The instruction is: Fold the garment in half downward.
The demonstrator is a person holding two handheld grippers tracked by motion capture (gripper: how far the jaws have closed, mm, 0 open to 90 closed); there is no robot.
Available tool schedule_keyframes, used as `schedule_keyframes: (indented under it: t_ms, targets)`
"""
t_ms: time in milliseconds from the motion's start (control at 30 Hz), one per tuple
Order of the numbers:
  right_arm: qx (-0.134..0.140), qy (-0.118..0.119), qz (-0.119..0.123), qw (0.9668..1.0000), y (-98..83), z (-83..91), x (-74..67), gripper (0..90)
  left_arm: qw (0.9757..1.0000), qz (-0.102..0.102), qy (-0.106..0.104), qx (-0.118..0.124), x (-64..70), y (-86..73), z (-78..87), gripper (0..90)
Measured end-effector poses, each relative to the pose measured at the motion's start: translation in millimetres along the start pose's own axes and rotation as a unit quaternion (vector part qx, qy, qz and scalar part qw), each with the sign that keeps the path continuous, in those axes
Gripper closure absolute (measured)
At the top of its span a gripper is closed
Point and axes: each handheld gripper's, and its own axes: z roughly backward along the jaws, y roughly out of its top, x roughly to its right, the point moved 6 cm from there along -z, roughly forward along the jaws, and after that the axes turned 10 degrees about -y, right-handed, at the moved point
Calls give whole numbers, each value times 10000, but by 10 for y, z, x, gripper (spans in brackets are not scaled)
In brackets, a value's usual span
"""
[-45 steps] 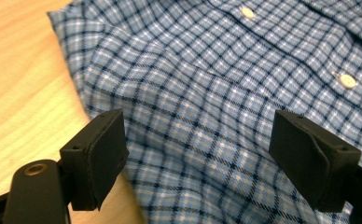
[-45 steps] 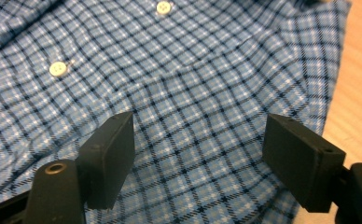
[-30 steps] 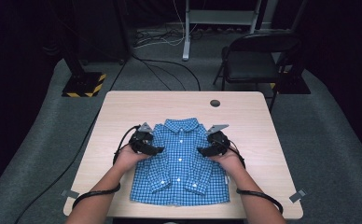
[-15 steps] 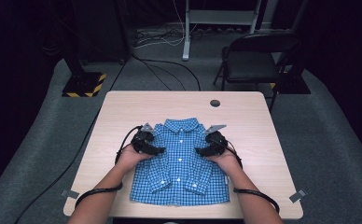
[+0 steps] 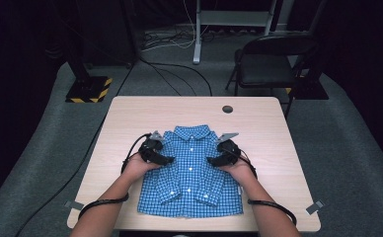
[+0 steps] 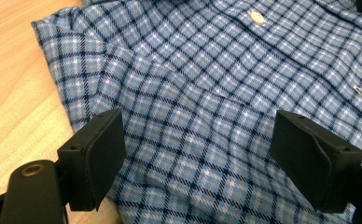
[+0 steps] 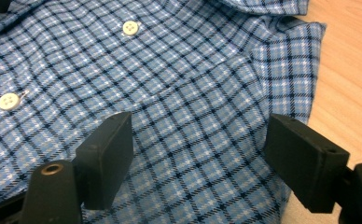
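A small blue checked shirt [image 5: 192, 173] with white buttons lies flat, front up, on the wooden table [image 5: 258, 123], collar pointing away from me. My left gripper [image 5: 166, 159] hovers over the shirt's left chest near the shoulder, jaws wide apart and nothing between them. In the left gripper view the checked cloth [image 6: 193, 112] fills the gap of that left gripper [image 6: 198, 161] and lies below the pads. My right gripper [image 5: 212, 160] is over the opposite chest, also open. In the right gripper view the cloth [image 7: 188, 107] lies under the spread right gripper [image 7: 200, 158].
A dark round hole [image 5: 227, 109] sits in the table's far edge area. Bare wood [image 5: 130, 118] surrounds the shirt on all sides. Beyond the table stand a black chair [image 5: 273, 64], floor cables [image 5: 179, 74] and a stand base with yellow-black tape [image 5: 88, 89].
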Motion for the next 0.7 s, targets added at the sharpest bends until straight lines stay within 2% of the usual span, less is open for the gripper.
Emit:
schedule_keyframes:
  t_ms: [333, 467, 700]
  targets:
    - [-43, 31, 7, 10000, 22, 15, 20, 237, 9999, 81, 112, 95, -75, 29, 93, 187]
    - [26, 15, 28, 10000, 55, 43, 29, 238, 9996, 172, 84, 223, -100, 57, 149, 186]
    - [138, 39, -78, 9999, 161, 64, 45, 238, 9994, 162, 41, 291, -97, 137, 137, 186]
